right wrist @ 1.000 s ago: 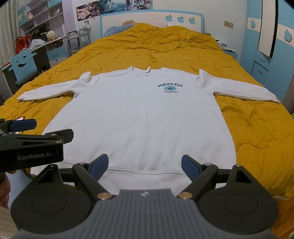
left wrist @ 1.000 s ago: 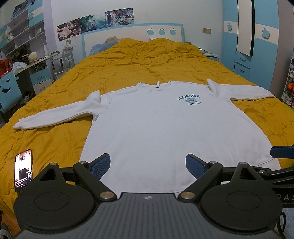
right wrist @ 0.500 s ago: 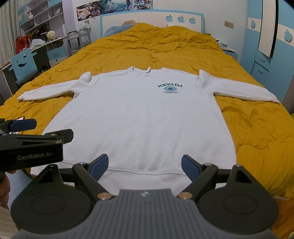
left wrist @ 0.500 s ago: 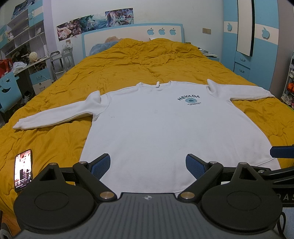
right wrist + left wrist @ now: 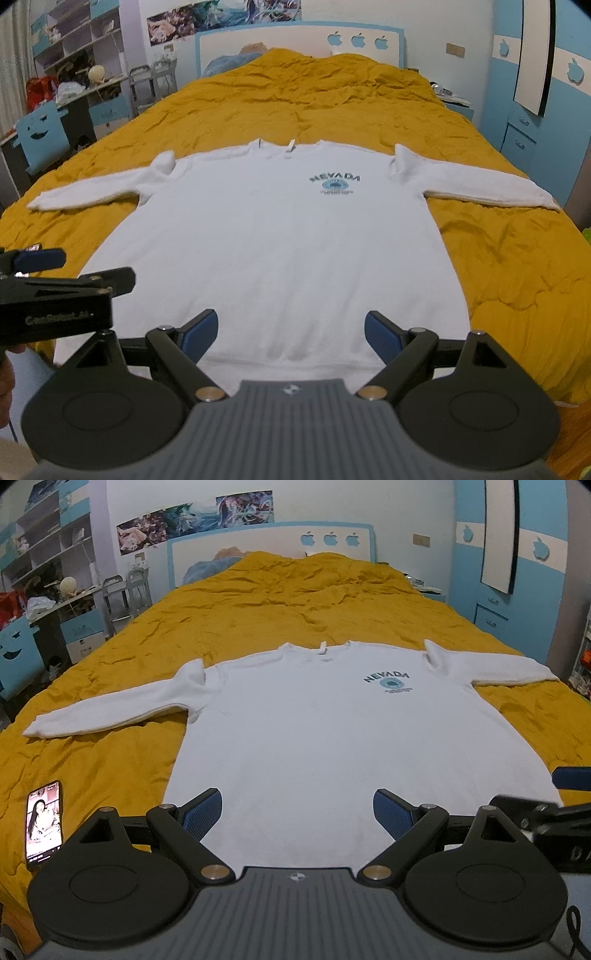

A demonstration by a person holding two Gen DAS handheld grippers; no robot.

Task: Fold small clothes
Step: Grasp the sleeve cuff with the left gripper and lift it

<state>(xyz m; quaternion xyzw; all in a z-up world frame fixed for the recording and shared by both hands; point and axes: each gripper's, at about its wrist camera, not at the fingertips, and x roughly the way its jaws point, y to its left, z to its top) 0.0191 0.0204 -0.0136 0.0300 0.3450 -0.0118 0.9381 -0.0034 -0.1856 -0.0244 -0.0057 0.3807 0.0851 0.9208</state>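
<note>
A bed (image 5: 122, 738) covered in a rumpled mustard-yellow quilt fills most of both views, running from the near edge back to a white and blue headboard (image 5: 266, 546). A white long-sleeved sweatshirt (image 5: 325, 738) lies flat and face up on the quilt, its hem at the near edge of the bed and its collar toward the headboard. Both sleeves are stretched out sideways toward the 2 long edges of the bed. A dark "NEVADA" print (image 5: 334, 184) sits on the chest, toward the right side.

The left gripper (image 5: 297, 808) hovers above the hem with its 2 blue-padded fingers spread wide and nothing between them. The right gripper (image 5: 290, 332) hangs likewise over the hem, fingers spread apart and empty. Each gripper shows at the edge of the other's view, so they sit side by side at the near edge.

A phone (image 5: 44, 823) with its screen lit lies on the quilt near the bed's near left corner, well apart from the sweatshirt.
</note>
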